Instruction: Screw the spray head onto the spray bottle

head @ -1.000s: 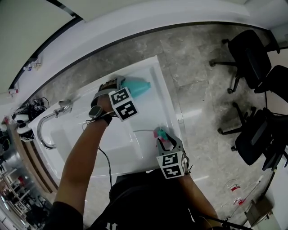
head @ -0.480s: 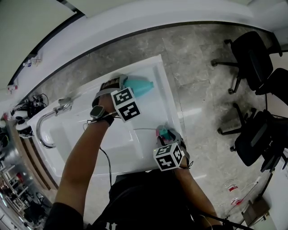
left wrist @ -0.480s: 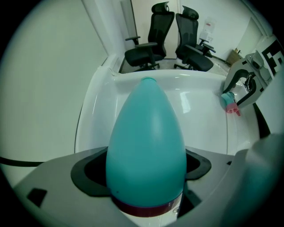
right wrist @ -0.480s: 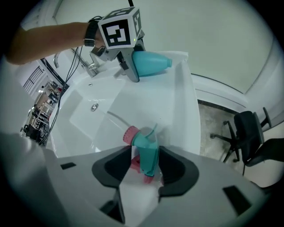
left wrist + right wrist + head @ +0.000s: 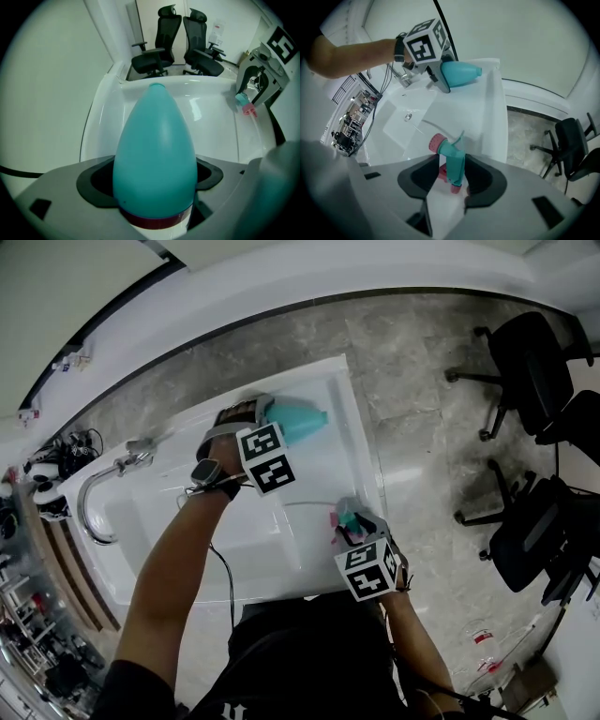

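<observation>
Pinching the bottle (image 5: 154, 154) near its base, the left gripper (image 5: 265, 416) leaves the neck free; the right gripper (image 5: 354, 529) clamps the head (image 5: 451, 159), ready to line up I guess.

Person wearing a black short-sleeved shirt (image 5: 309, 652) and a black wristwatch (image 5: 202, 472), with a thin black cable (image 5: 225, 573) alongside. Grey left gripper (image 5: 266, 412) and grey right gripper (image 5: 349, 517) have black-lined jaws. Each carries a white cube with black square markers (image 5: 265, 458).

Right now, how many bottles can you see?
1. The bottle is clamped in the left gripper, over the sink. The right gripper holds only the head. The left arm hides part of the sink.
</observation>
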Motion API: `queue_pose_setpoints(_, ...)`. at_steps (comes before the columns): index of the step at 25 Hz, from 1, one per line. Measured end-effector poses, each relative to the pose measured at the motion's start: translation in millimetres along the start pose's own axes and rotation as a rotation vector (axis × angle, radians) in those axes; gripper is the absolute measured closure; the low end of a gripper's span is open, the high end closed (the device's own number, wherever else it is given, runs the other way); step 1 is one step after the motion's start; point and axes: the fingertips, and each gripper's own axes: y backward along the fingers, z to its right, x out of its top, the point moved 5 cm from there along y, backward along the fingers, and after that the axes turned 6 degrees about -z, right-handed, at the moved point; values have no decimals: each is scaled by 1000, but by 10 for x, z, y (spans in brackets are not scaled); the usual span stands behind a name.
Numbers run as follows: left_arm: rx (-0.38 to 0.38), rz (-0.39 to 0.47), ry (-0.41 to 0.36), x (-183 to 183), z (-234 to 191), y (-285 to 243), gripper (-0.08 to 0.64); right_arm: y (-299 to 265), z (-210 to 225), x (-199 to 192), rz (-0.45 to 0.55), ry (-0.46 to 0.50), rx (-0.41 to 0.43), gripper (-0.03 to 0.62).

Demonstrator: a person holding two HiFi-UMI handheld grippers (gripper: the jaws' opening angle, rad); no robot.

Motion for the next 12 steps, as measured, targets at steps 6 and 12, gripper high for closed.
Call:
queue_pose_setpoints(6,72,128,53,-77,32,33,129,187,94,9,54,-11,10,423)
queue_pose_setpoints(12,42,269,177,-172,199,258,129,550,-34,72,115,27,0,423)
